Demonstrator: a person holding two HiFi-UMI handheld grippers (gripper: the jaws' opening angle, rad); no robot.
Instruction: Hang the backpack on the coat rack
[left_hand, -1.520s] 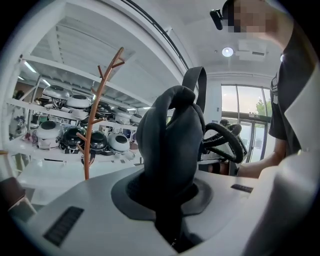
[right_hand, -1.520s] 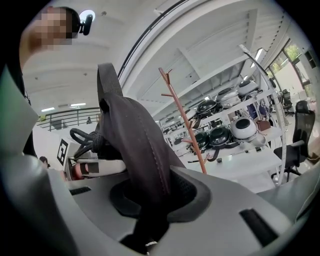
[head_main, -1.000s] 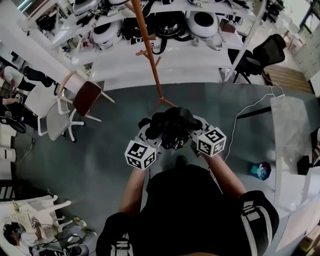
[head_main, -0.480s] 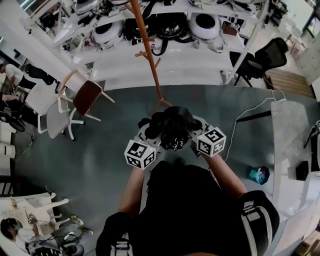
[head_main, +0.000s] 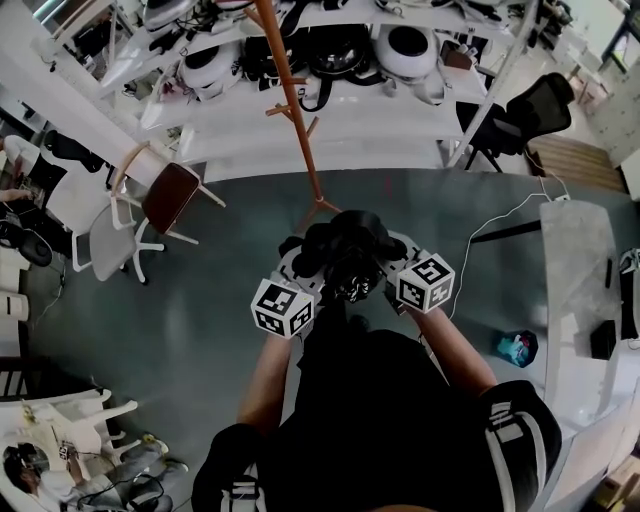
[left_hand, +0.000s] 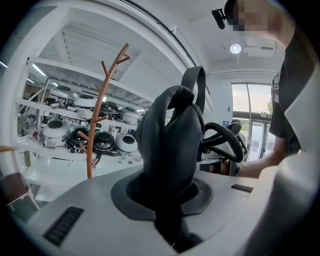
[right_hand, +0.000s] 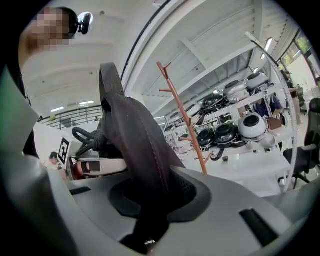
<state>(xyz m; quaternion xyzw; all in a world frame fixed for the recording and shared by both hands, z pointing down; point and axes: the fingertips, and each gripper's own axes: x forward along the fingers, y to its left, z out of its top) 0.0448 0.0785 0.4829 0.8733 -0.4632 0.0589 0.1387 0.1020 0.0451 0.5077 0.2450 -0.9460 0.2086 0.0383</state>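
– Since a second ago, what has moved?

– Hardly anything. Both grippers and the backpack (head_main: 345, 250) keep their spot in the head view, and only the brown-seated chair (head_main: 170, 195) behind them has slid slightly to the left.

– Count things for me, nearest first.

– Two grippers, each carrying one marker cube: the left cube (head_main: 281, 307) and the right cube (head_main: 425, 283). Then there is one backpack and one coat rack (head_main: 293, 100). Farther off are that one brown-seated chair, one black office chair (head_main: 535, 105) and a white shelving unit (head_main: 330, 125) loaded with round white and black devices.

– Where is the backpack relative to the jaws?

– The left gripper (left_hand: 169, 200) has its jaws clamped on a padded black fold of it. The right gripper (right_hand: 150, 200) pinches another fold the same way. The bulk bulges ahead of the two grippers and between them.

– Which way does it point?

– Each gripped fold stands upright out of the jaws, with a strap loop (left_hand: 194, 82) at the top. From the head view it is a bunched lump, so its long axis cannot be told. It is held up in front of the person, short of the rack. The rack's foot shows just beyond the backpack.
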